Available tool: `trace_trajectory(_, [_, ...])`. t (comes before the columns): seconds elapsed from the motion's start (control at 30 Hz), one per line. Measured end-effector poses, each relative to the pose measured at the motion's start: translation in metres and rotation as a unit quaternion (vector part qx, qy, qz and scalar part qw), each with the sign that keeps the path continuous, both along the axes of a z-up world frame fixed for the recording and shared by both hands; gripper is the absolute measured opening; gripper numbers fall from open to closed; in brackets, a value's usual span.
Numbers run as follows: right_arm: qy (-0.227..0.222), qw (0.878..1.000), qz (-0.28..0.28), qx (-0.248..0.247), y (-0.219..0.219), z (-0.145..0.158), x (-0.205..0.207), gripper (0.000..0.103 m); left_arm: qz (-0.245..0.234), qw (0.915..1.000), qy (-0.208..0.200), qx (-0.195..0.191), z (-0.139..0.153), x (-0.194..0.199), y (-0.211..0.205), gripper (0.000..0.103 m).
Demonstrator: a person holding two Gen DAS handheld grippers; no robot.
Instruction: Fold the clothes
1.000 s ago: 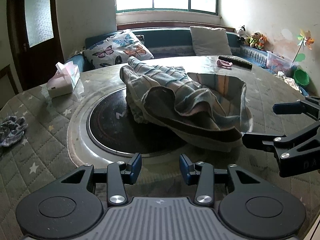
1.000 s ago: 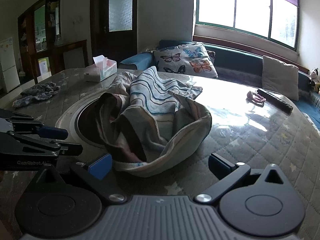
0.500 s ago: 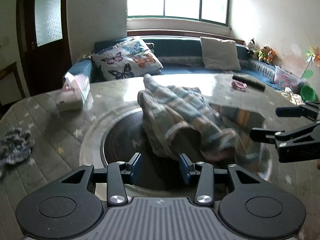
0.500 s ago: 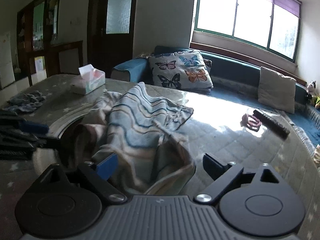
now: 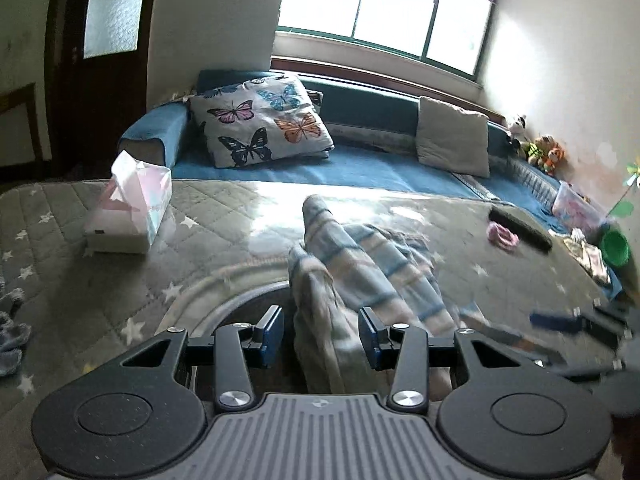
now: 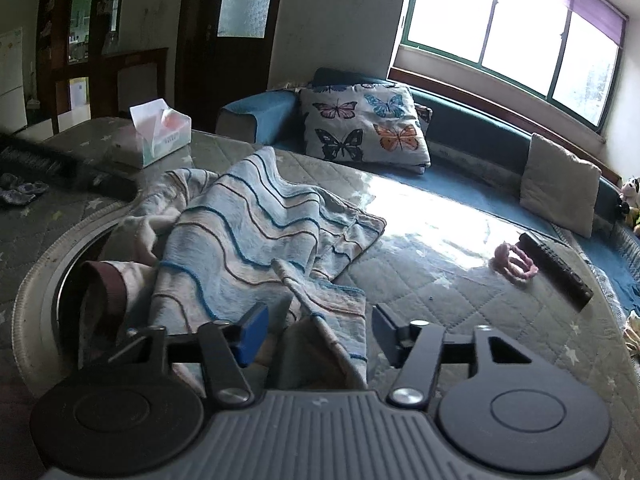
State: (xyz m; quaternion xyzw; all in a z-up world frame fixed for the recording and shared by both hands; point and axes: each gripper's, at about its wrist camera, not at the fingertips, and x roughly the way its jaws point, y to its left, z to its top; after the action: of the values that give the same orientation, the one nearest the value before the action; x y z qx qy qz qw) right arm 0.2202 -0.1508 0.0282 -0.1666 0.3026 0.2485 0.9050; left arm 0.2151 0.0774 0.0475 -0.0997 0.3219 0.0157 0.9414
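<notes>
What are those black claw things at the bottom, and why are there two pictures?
Those are grabbing tools. A person holds one in each hand, and each has a small camera looking along its fingers, so you get two pictures. The left gripper is open, with the striped blanket lying between its fingers. The right gripper is closing on a fold of the same blanket, but is not pinching it yet. The blanket sits crumpled on a quilted table, near a tissue box, a remote and a pink hair tie.

A striped blue towel [image 6: 256, 236] lies crumpled on the quilted table [image 6: 460, 300], partly over a round dark plate [image 6: 44, 276]. The right gripper [image 6: 316, 330] is closing, a fold of towel between its jaws. A tissue box [image 6: 160, 136], pink ring [image 6: 514, 264] and remote [image 6: 556, 268] rest farther off.
</notes>
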Motion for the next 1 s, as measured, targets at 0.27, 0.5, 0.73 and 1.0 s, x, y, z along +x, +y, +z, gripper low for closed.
trace_trajectory(0.27, [0.014, 1.0, -0.007, 0.019, -0.012, 0.0, 0.011, 0.014, -0.004, 0.9983, 0.033, -0.049, -0.021, 0.042, 0.014, 0.019])
trace_trajectory(0.5, [-0.009, 0.998, -0.044, 0.039, -0.039, 0.013, 0.005, 0.003, 0.003, 0.9993, 0.014, -0.035, -0.021, 0.023, 0.016, 0.004])
trace_trajectory(0.73, [-0.024, 0.992, -0.1, 0.067, -0.088, 0.026, -0.011, 0.002, 0.041, 0.9991, -0.008, -0.01, 0.0, -0.028, 0.033, 0.004])
trace_trajectory(1.0, [-0.036, 0.985, -0.144, 0.089, -0.139, 0.035, -0.055, 0.002, 0.083, 0.9962, -0.025, -0.007, 0.023, -0.115, 0.054, 0.003])
